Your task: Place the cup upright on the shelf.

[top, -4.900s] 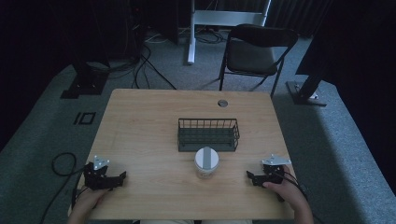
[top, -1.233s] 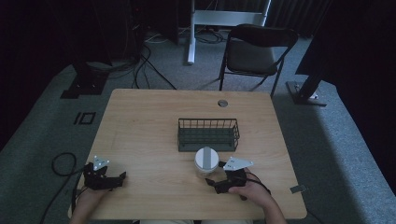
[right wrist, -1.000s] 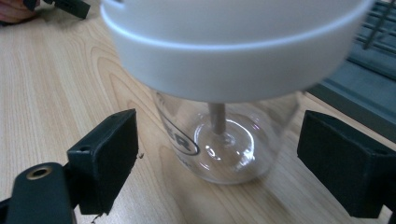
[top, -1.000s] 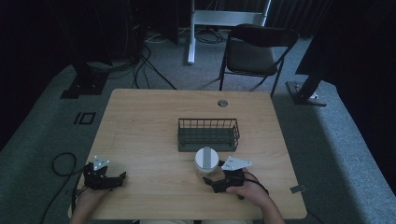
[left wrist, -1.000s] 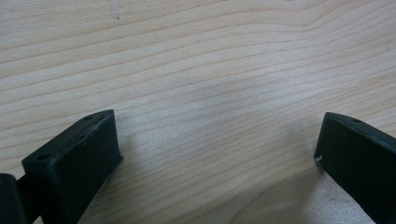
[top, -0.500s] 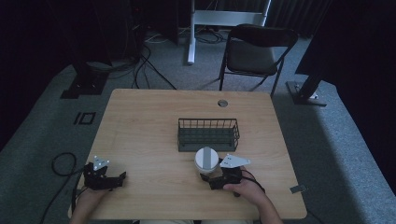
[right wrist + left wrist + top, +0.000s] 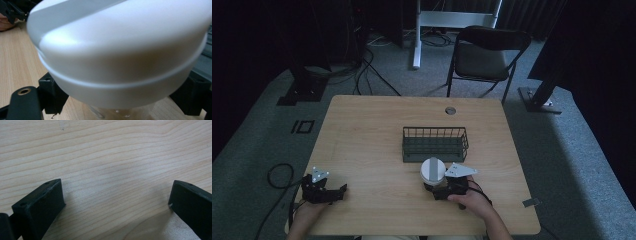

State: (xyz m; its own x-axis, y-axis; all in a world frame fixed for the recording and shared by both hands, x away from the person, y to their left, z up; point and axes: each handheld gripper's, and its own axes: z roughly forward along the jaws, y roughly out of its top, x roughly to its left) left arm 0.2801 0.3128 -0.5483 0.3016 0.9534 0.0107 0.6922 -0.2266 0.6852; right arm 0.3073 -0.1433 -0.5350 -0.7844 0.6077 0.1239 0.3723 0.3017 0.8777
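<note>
A: Where does the jar (image 7: 432, 171) stand?

B: Upright on the table (image 7: 372, 130), just near of the wire basket (image 7: 435, 144) and a little right of middle. It has a broad white lid, and the right gripper view shows clear glass under it.

A: And the right gripper (image 7: 439, 192)?

B: Pushed in low from the near side. In its own view the jaws stand one on each side of the jar under the lid, spread wider than the glass. I'd call it open around the jar, not yet pinching.

A: How should the grasp go?

B: Judging from this, centre the glass between the jaws first, then close slowly on the body below the lid, not on the lid's rim, which is wider and could slip. Keep the jaws level so the jar doesn't tip toward the basket, and lift straight up once it's held.

A: Hand pose?

B: The right hand (image 7: 472, 201) lies flat near the table, knuckles up, forearm coming in from the near edge, gripper pointing far and slightly left.

A: The other one?

B: The left gripper (image 7: 323, 187) rests at the near left corner, well apart from the jar. Its jaws are wide apart over bare wood, holding nothing.
</note>
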